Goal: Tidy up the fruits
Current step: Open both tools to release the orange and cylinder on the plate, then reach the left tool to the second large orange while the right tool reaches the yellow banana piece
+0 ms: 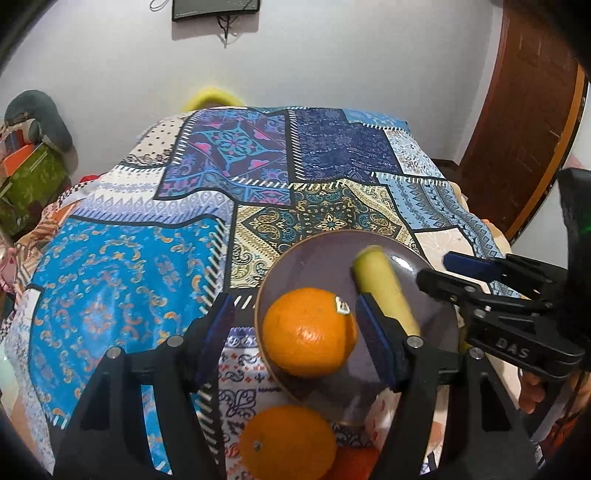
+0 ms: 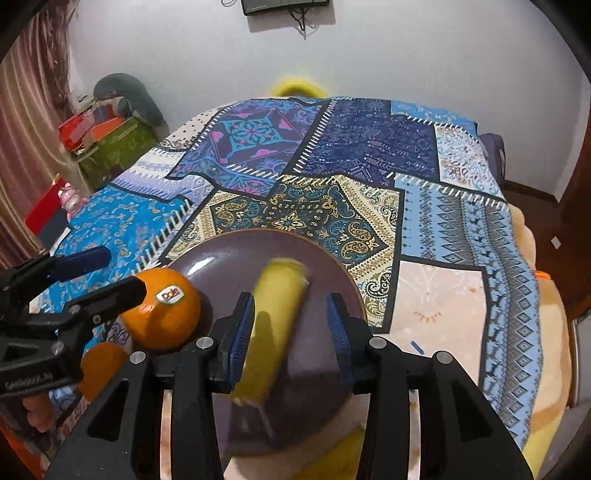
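Two oranges and one banana made up the fruit in view. The stickered orange (image 1: 309, 332) sat on the left part of the dark purple plate (image 1: 321, 258), against its left rim, with a Dole label facing up and to the right. The second orange (image 1: 287, 442) lay off the plate on the patchwork cloth (image 1: 122, 295), just beside the plate's near-left rim and toward the near edge of the cloth-covered surface. The banana (image 1: 384, 291) lay across the right half of the plate, blurred in both views, running from near the plate's middle toward its near-right rim.

The left gripper (image 1: 306, 332) stood with its fingers spread wide, one on either side of the stickered orange; its right pad was close to the fruit, but whether it touched could not be told, and the left pad was clear of it. The right gripper (image 2: 291, 332) was likewise parted. The banana ran between its fingers, up against the left blue pad (image 2: 242, 332), while the right pad stood apart from the fruit with bare plate showing between.

The plate rested near the near-right part of the cloth. A dark screen (image 2: 284, 5) hung on the white wall beyond the far edge.
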The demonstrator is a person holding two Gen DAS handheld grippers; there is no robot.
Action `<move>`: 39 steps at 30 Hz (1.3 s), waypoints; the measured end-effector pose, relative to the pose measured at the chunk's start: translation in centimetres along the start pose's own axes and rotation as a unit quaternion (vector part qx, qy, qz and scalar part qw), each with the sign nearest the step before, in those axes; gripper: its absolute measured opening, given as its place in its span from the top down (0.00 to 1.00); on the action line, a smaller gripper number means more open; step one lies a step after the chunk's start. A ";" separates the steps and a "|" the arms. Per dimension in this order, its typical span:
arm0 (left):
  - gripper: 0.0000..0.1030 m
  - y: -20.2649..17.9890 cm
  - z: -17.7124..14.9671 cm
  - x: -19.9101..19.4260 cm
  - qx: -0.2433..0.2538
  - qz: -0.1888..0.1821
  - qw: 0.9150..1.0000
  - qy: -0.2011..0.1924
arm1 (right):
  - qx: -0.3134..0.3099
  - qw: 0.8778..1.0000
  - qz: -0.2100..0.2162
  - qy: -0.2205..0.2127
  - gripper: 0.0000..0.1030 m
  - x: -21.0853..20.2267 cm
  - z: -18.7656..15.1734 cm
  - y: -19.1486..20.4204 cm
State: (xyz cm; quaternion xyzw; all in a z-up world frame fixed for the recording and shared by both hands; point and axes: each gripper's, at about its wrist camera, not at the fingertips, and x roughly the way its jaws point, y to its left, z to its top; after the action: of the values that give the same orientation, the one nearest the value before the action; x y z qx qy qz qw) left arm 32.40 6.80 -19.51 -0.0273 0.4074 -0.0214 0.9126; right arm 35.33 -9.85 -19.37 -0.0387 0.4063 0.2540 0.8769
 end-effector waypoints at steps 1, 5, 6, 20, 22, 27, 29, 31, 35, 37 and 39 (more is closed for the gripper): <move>0.34 0.1 -0.1 -0.5 -0.002 0.001 1.000 -0.002 | -0.001 1.000 0.000 -0.002 0.57 -0.4 0.0 0.1; 0.34 0.2 -0.5 -2.5 0.001 0.010 1.000 -0.013 | -0.004 1.000 -0.008 -0.025 0.37 -3.0 -0.6 0.7; 0.34 0.2 -0.6 -3.1 0.001 0.011 1.000 -0.015 | -0.005 0.999 -0.011 -0.030 0.35 -3.8 -0.8 0.9; 0.33 0.0 -4.0 -9.1 0.003 0.022 0.999 -0.026 | 0.025 0.998 -0.041 -0.051 0.12 -9.7 -3.9 1.1; 0.33 0.0 -4.5 -9.4 0.004 0.024 0.999 -0.023 | 0.035 0.997 -0.042 -0.049 0.11 -10.1 -4.3 0.8; 0.31 0.2 -5.7 -9.4 0.003 0.029 1.000 -0.011 | 0.044 0.995 -0.078 -0.043 0.06 -10.6 -5.3 0.5; 0.31 0.4 -6.1 -9.1 0.001 0.031 1.000 -0.004 | 0.050 0.994 -0.092 -0.036 0.00 -10.6 -5.7 0.3; 0.31 0.6 -6.6 -8.7 -0.002 0.032 0.999 0.003 | 0.050 0.994 -0.090 -0.034 0.00 -10.4 -6.1 0.0; 0.31 0.8 -7.6 -7.3 -0.008 0.027 0.999 0.021 | 0.061 0.996 -0.068 -0.016 0.00 -9.2 -6.9 -0.8; 0.31 0.9 -7.9 -6.8 -0.009 0.024 0.999 0.028 | 0.068 0.995 -0.068 -0.004 0.00 -8.4 -7.3 -1.1; 0.31 0.8 -8.2 -6.1 -0.007 0.022 0.999 0.035 | 0.068 0.995 -0.067 0.004 0.00 -7.8 -7.6 -1.3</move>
State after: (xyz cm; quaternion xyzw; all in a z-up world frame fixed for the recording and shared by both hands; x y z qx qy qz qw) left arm 22.30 7.76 -20.50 -0.0245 0.4397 0.0005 0.8978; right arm 26.45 -16.24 -18.96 -0.0076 0.4229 0.1665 0.8907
